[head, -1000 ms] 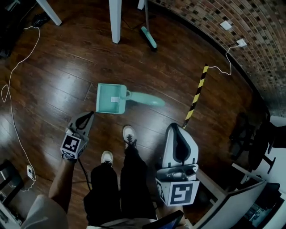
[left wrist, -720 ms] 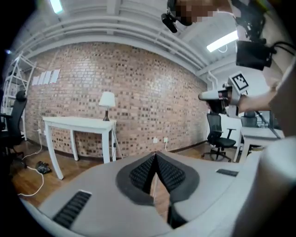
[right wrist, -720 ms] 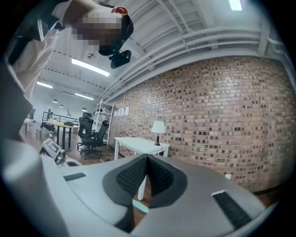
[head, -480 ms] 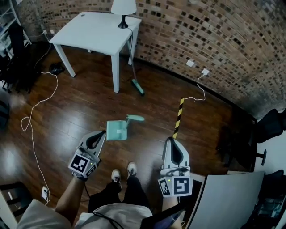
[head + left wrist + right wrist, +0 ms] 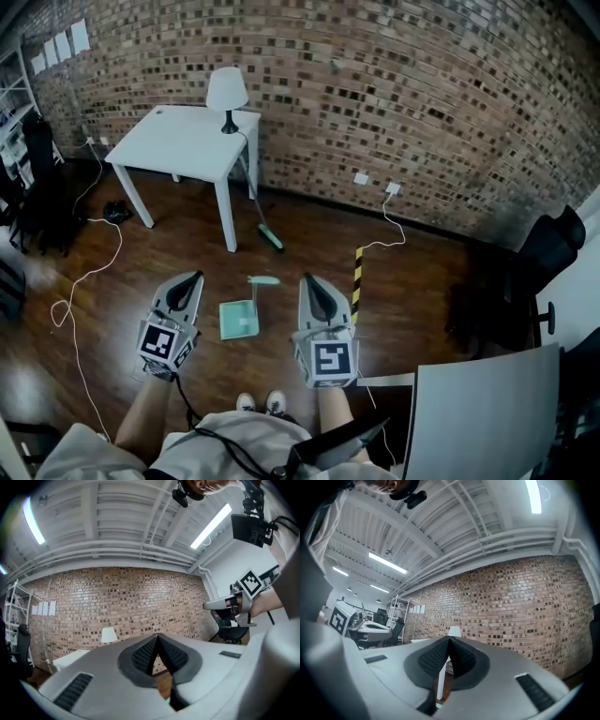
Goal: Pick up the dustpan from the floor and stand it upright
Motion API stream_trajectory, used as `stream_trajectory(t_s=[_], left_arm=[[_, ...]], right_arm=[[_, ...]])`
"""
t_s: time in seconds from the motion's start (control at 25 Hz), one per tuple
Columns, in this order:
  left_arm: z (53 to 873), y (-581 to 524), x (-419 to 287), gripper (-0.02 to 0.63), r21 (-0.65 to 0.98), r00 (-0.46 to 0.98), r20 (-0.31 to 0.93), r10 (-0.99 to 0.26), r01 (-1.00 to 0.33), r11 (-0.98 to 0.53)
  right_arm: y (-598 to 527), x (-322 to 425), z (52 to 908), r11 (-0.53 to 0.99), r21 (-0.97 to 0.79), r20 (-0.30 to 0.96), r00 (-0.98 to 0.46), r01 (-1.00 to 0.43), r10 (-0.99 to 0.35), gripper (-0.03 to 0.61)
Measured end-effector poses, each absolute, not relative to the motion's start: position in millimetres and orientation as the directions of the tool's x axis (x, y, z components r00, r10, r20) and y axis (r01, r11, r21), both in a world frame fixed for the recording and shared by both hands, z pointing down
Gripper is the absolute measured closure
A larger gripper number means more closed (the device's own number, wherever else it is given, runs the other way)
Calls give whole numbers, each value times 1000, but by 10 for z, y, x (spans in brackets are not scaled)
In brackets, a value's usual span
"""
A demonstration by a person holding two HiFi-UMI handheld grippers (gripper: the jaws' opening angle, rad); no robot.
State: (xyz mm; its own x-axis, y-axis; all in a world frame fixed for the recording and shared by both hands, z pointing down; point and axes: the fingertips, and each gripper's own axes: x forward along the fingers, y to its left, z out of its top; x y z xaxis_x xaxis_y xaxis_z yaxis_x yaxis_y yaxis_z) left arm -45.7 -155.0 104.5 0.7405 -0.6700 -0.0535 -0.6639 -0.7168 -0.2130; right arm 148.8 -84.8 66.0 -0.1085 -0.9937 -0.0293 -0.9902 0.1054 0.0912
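On the dark wooden floor (image 5: 412,300) ahead of our feet, the mint-green plastic dustpan (image 5: 239,320) sits with its handle toward the red brick wall (image 5: 422,112). In the head view we see it between our left gripper (image 5: 194,278) and right gripper (image 5: 307,279). Both have their fingers pressed together on nothing. Beyond the dustpan stands a white square table (image 5: 187,141) bearing a white lamp (image 5: 226,92), and a green-headed broom (image 5: 263,228) leans against the table. A yellow-and-black striped strip (image 5: 356,272) lies right of the dustpan, and a white cable (image 5: 89,277) trails on the left.

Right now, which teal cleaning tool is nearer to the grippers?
The dustpan, seen on the floor between the left gripper and right gripper; the broom stands by the table beyond.
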Motion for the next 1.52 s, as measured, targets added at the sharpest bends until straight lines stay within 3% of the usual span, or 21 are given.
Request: stream_trajectory(t_s=[0.4, 0.84, 1.16, 1.52], left_arm=[[944, -1255, -558, 603, -214, 745, -70, -663, -661, -719], [1224, -574, -813, 603, -148, 734, -18, -679, -673, -724], [1285, 1000, -865, 603, -168, 725, -31, -688, -682, -712], [1615, 3040, -984, 603, -194, 691, 6, -723, -708, -679]], right_arm=[[-557, 1406, 593, 71, 82, -107, -80, -994, -991, 592], [182, 1231, 957, 47, 44, -22, -48, -998, -999, 592], [1701, 1283, 828, 35, 61, -76, -40, -998, -996, 592], [3847, 1477, 1241, 44, 23, 10, -44, -999, -999, 594]])
